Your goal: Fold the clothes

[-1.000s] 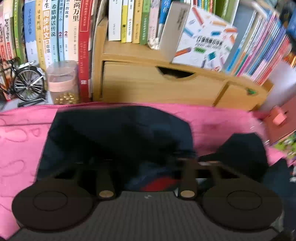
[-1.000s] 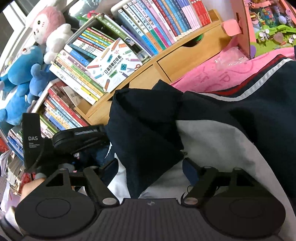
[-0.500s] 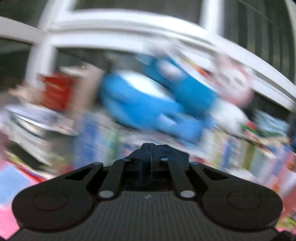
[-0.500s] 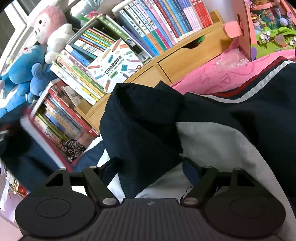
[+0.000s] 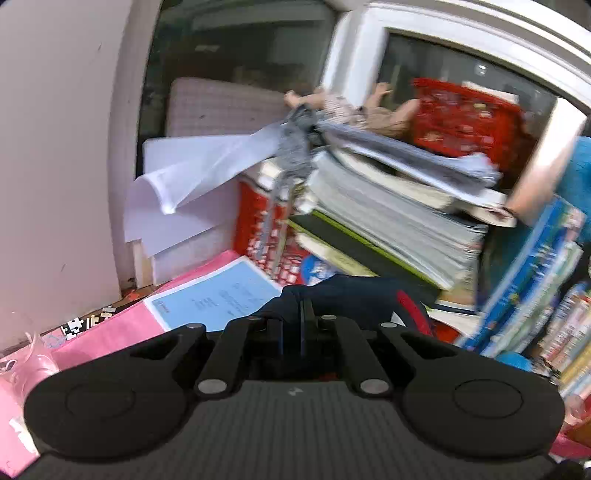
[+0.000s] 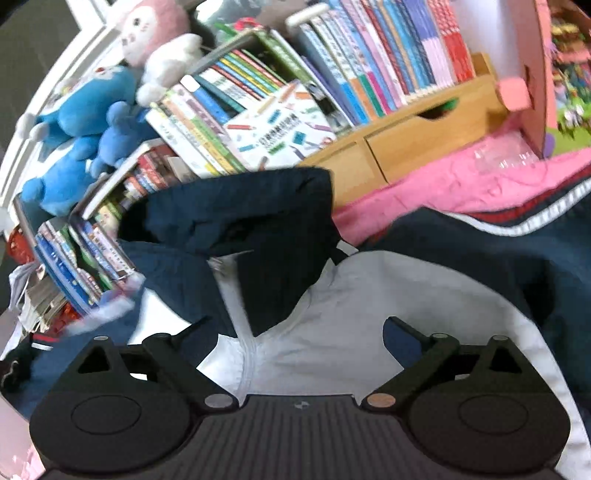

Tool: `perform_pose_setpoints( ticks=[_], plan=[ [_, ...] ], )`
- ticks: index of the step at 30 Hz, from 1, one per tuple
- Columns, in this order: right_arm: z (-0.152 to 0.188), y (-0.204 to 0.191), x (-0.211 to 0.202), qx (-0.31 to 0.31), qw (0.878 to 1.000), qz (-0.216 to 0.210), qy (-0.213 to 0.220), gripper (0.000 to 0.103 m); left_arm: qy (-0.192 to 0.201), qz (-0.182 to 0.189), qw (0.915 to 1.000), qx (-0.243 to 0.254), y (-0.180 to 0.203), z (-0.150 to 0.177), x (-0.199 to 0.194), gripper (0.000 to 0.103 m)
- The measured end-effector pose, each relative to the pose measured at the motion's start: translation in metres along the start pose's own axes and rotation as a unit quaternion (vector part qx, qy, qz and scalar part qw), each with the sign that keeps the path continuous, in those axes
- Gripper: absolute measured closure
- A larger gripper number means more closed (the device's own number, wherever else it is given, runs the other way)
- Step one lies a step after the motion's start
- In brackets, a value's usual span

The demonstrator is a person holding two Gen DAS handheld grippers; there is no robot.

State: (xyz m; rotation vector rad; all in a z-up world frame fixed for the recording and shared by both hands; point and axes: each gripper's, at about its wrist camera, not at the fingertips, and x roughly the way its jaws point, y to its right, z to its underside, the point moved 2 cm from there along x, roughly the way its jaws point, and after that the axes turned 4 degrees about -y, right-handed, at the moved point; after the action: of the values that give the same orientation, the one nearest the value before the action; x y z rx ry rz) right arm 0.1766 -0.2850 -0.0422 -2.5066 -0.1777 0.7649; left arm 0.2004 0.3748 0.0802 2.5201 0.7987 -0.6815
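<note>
In the left wrist view, a pale wall (image 5: 55,147) fills the far left, with a pink cloth (image 5: 110,332) spread below it and a light blue sheet of paper (image 5: 214,299) lying on the cloth. White paper sheets (image 5: 177,177) stick out toward the wall from a tall, tilted stack of books (image 5: 388,221). A red crate (image 5: 469,122) sits on top of that stack in front of a window frame (image 5: 443,22). The left gripper (image 5: 301,325) is clamped tight on a fold of the navy jacket (image 5: 354,299), its 2 fingers pressed together with dark fabric and a red stripe bunched just past them.

In the right wrist view, blue plush toys (image 6: 77,122) and a pink plush toy (image 6: 155,29) rest at the upper left above rows of leaning books (image 6: 258,110). The jacket (image 6: 236,229) lies in the middle on the pink cloth (image 6: 443,184), its navy collar or hood raised in a hump and its white panel (image 6: 369,302) spreading toward the camera. The right gripper (image 6: 295,332) stands wide apart over that white panel, holding nothing; whether its fingertips touch the fabric I cannot tell. A wooden drawer unit (image 6: 417,136) stands behind the cloth, under the books. At the far right a red and white stripe (image 6: 546,210) runs along the jacket's navy side.
</note>
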Motion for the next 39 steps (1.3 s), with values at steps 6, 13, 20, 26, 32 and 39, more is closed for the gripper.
perform_pose_setpoints(
  ticks=[6,13,20,26,32,39],
  plan=[
    [0.003,-0.018,-0.003,-0.057,0.997,-0.035,0.034,0.0,-0.097,0.023,0.9928,-0.066,-0.044,-0.005,0.054,0.094],
    [0.009,-0.017,0.02,-0.069,0.997,-0.025,-0.009,0.0,-0.228,0.03,0.9682,-0.1,-0.084,0.035,0.102,0.08],
    [0.011,-0.013,0.022,-0.059,0.998,-0.025,-0.019,0.0,-0.245,0.094,0.9603,-0.094,-0.077,0.037,0.072,0.024],
    [0.011,-0.013,0.023,-0.054,0.998,-0.026,-0.022,0.0,-0.19,0.239,0.9519,-0.017,-0.032,0.052,0.002,0.003],
    [0.012,-0.015,0.023,-0.056,0.998,-0.032,-0.028,0.0,-0.151,0.176,0.9453,0.229,0.029,0.123,-0.034,0.003],
    [0.013,-0.015,0.024,-0.057,0.997,-0.034,-0.033,0.0,-0.145,0.061,0.9436,0.291,0.032,0.15,0.006,0.005]
  ],
)
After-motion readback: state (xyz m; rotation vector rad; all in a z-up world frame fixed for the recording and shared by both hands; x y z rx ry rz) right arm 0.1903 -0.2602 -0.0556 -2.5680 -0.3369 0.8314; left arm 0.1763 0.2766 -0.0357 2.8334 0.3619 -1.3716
